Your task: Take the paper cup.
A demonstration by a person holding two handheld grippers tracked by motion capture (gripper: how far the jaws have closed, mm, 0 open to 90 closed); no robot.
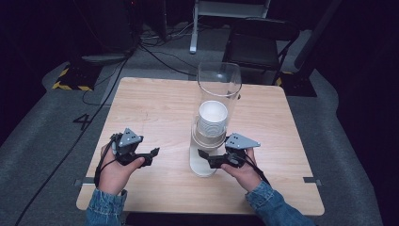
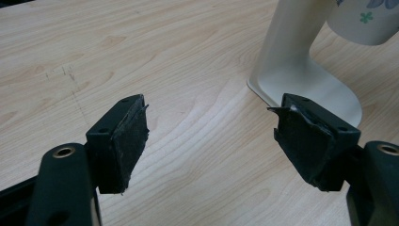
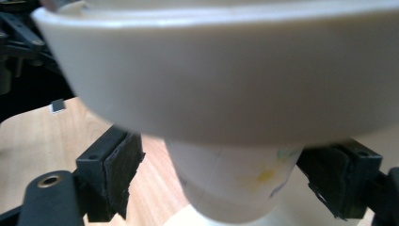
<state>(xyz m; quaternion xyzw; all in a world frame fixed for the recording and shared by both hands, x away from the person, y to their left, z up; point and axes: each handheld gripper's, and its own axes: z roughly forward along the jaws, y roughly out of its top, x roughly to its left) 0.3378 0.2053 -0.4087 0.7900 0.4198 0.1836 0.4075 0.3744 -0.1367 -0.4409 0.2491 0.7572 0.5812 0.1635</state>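
A cup dispenser stands mid-table: a clear tube (image 1: 219, 82) on a white stand (image 1: 203, 165), with a stack of white paper cups (image 1: 212, 120) inside. In the right gripper view the lowest cup (image 3: 235, 188) hangs below the white ring (image 3: 226, 80), showing faint coloured print. My right gripper (image 3: 228, 169) is open with one jaw on each side of this cup, a gap on the left side. My left gripper (image 1: 154, 154) rests open to the left of the stand, nothing between its jaws. In the left gripper view the stand (image 2: 291, 56) and the cup bottom (image 2: 362, 21) sit ahead of the left gripper (image 2: 211, 136).
The light wooden table (image 1: 155, 103) has bare surface around the dispenser. Behind it stand a black chair (image 1: 256, 44) and a white frame leg (image 1: 194, 28), with cables on the grey floor (image 1: 42, 132).
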